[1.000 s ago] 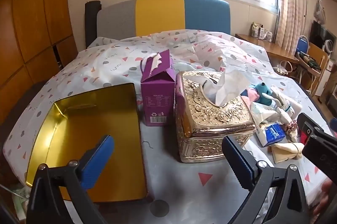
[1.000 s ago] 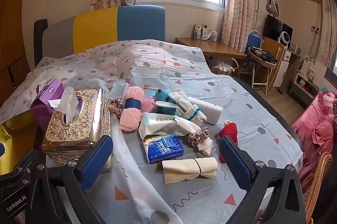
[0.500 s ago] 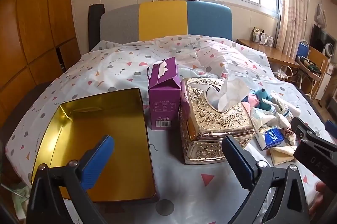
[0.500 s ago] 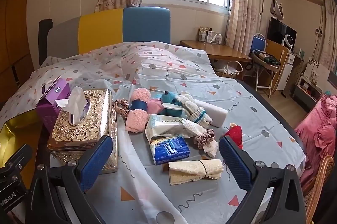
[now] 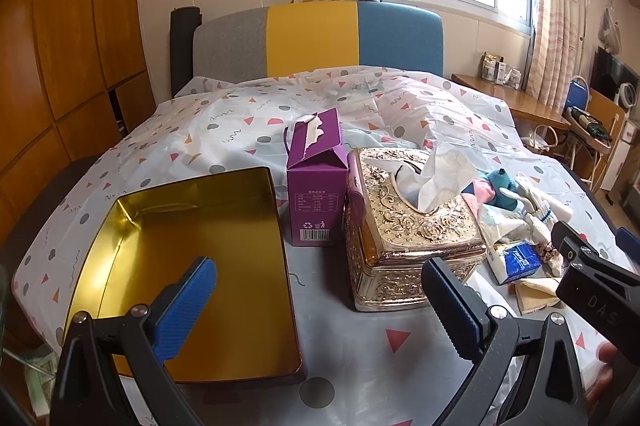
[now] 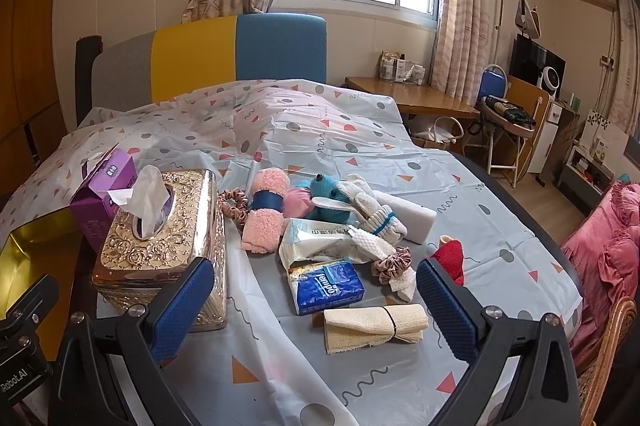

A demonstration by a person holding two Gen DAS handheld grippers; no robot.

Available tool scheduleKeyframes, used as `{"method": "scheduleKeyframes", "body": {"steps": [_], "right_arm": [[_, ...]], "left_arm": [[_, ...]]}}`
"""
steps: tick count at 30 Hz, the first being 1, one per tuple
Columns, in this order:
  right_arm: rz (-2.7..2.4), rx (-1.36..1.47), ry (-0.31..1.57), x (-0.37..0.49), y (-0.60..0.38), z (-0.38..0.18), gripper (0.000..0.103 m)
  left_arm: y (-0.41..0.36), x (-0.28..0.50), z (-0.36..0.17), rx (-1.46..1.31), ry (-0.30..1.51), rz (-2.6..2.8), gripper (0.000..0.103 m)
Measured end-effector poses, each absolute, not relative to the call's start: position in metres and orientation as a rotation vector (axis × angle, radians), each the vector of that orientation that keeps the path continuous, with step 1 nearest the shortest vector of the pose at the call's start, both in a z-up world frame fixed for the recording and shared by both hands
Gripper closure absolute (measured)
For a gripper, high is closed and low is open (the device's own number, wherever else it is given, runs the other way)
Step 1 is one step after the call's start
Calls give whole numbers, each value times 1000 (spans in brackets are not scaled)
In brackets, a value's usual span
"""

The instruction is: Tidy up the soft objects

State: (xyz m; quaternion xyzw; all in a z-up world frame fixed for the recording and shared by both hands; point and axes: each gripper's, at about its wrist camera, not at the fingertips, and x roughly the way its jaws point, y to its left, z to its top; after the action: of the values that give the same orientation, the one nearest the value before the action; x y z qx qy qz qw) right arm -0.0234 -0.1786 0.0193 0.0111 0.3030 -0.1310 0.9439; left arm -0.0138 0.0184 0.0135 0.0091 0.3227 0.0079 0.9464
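The bed [image 5: 224, 130] with its patterned plastic sheet fills everything ahead of both my grippers. I hold my left gripper [image 5: 320, 306] low over its near edge, pointing forward and level, its blue-padded fingers [image 5: 188, 302] spread wide with nothing between them. The gold tin tray [image 5: 120, 226] lies open just past my left finger, bare inside. Straight ahead stands the purple tissue carton [image 5: 316, 194], and touching its right side is the ornate gold tissue box [image 5: 408, 226], a tissue poking out of the slot, right beyond my right finger.

My right gripper [image 6: 314, 298] hovers level too, jaws parted wide and gripping nothing, aimed at the pile of soft things to the right of the gold box. Going down in size from there: a white foam block [image 6: 416, 218] at the far right of the pile, a pink fluffy towel roll [image 6: 264, 218] with a blue band, a white wet-wipe pack [image 6: 320, 242], a teal plush toy [image 6: 324, 194] resting against white socks [image 6: 380, 222], a rolled beige cloth [image 6: 372, 322] nearest to me between my fingers, a blue tissue packet [image 6: 328, 286] just beyond it, a small red item [image 6: 450, 256] beside my right finger, and two scrunchies [image 6: 392, 264], one by the towel, one by the socks. My left gripper's body shows at the lower left edge of the right view.
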Motion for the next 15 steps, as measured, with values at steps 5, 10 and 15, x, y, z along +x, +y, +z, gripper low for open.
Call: {"method": "scheduleKeyframes", "body": {"steps": [5, 10, 15], "right_arm": [[-266, 22, 616, -24, -178, 20, 0], [-268, 22, 617, -24, -178, 20, 0], [-266, 24, 620, -24, -179, 18, 0]], "left_arm": [[21, -15, 14, 15, 656, 22, 0], [22, -15, 14, 15, 658, 25, 0], [23, -15, 13, 14, 657, 27, 0]]}}
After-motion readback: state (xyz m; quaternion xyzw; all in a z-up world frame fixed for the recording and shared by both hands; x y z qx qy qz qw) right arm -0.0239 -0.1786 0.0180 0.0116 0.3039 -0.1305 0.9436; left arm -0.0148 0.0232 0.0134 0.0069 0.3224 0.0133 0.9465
